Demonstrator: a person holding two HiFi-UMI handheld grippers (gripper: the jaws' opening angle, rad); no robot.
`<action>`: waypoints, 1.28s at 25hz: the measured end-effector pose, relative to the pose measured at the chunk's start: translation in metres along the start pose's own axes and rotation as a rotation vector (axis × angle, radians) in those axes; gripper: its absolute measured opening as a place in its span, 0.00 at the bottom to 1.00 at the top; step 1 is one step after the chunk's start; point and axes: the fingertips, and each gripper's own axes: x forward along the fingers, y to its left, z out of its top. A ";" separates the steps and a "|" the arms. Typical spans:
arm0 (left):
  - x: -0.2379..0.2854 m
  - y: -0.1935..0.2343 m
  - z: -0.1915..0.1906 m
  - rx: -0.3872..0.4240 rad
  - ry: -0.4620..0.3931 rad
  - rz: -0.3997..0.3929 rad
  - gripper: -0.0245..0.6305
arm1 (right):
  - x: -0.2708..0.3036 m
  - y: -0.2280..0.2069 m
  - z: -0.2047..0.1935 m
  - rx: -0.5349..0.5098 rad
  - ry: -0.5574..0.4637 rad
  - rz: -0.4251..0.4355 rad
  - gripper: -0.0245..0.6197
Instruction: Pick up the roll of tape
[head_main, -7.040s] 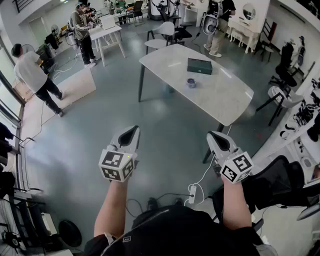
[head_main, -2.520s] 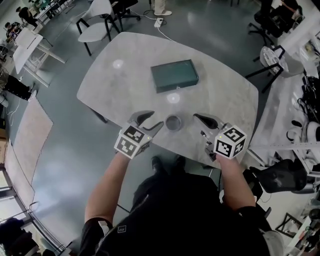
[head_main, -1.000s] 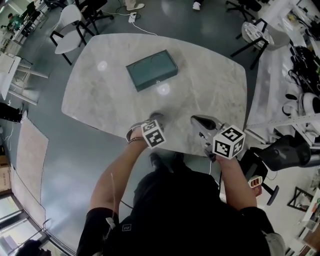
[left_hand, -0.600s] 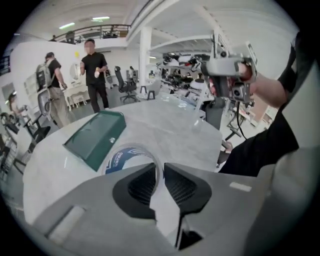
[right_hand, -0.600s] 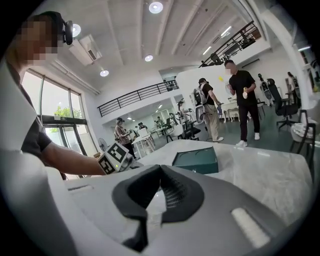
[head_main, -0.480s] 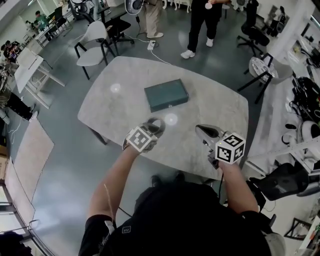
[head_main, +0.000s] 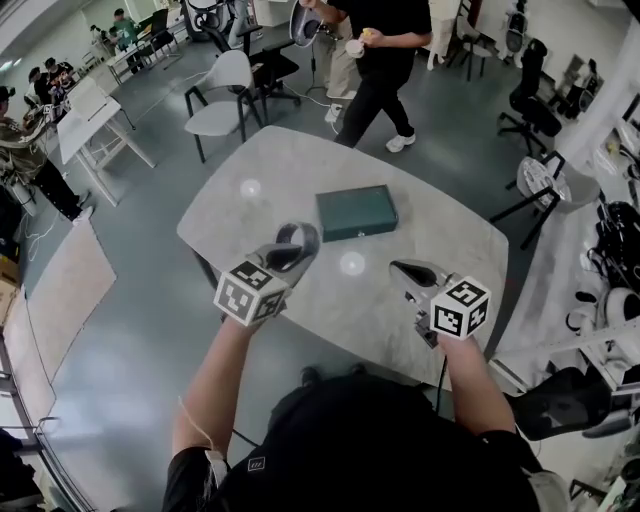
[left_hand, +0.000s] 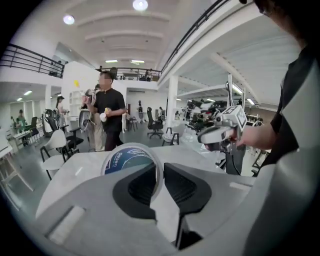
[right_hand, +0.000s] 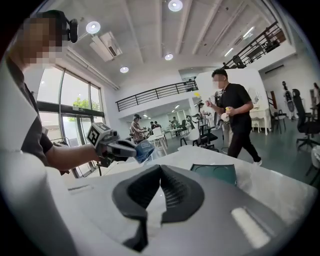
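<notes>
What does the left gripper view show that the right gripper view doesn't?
Only the left gripper view: the left gripper close up, its jaws pinching the wall of the roll of tape, and the print inside the roll. Only the right gripper view: the green box, and the right gripper with jaws closed on nothing. Both: the tape held in the left gripper, the pale table, a person in black beyond it.

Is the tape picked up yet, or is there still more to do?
Done: the left gripper is clamped on the roll of tape, held above the table. In hand: only that hold; the right gripper is shut and empty. Left: nothing more to pick up.
</notes>
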 end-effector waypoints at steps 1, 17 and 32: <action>-0.012 0.003 0.008 0.005 -0.034 0.026 0.13 | 0.002 0.003 0.003 -0.004 -0.004 0.005 0.04; -0.070 0.010 0.074 -0.021 -0.347 0.210 0.12 | -0.016 -0.001 0.039 -0.016 -0.164 -0.024 0.04; -0.054 0.010 0.072 -0.046 -0.332 0.198 0.13 | -0.025 -0.003 0.045 -0.152 -0.188 -0.069 0.04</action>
